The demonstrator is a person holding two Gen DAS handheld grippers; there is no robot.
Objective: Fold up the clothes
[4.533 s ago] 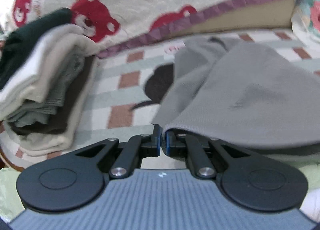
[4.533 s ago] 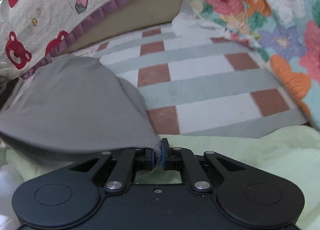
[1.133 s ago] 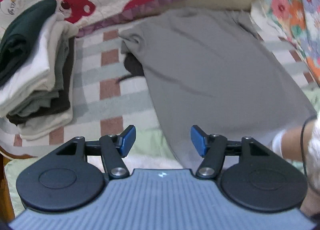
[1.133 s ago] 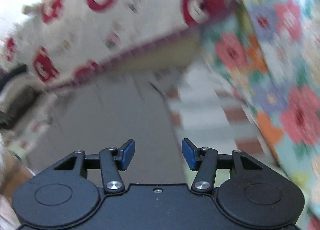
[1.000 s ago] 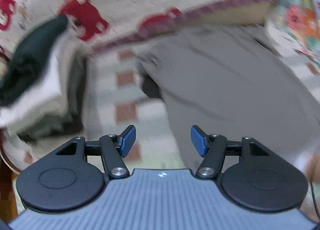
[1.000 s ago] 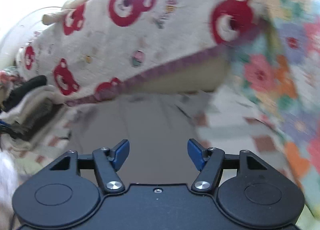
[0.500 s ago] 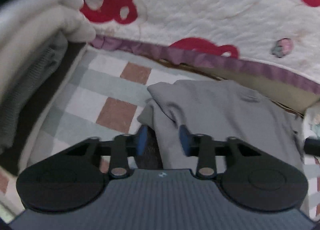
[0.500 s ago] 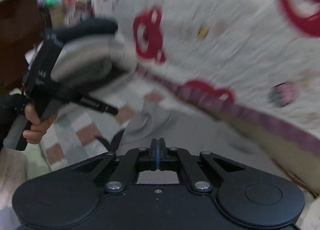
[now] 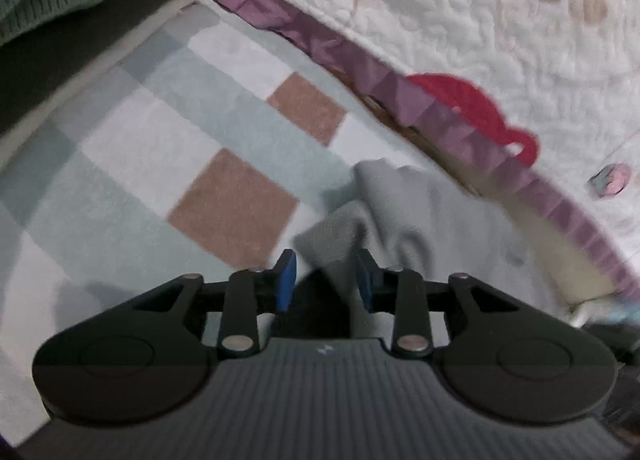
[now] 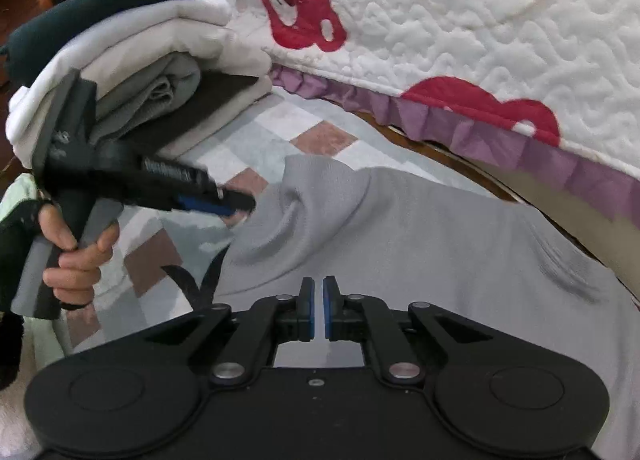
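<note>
Far left, right wrist view: stack of folded clothes [image 10: 132, 75] on the checked blanket [image 10: 256, 147], dark garment on top, pale and grey layers beneath. Just below it a hand [image 10: 76, 256] gripping the handle of the left gripper [image 10: 240, 205], tips at the bunched corner of the grey garment [image 10: 420, 244].

Left gripper, own camera [image 9: 326, 280] — jaws partly apart, having just opened slightly further; a fold of grey cloth plus a dark strip between the blue pads [image 9: 287, 280]. Contact of pads with cloth not resolvable.

Grey garment spread flat on the blanket, far edge near the purple frill of the bear-print quilt [image 10: 460, 19].

Right gripper [image 10: 316, 310] — jaws nearly together after just parting a little, thin slit left, nothing between; poised over the garment's near part.
</note>
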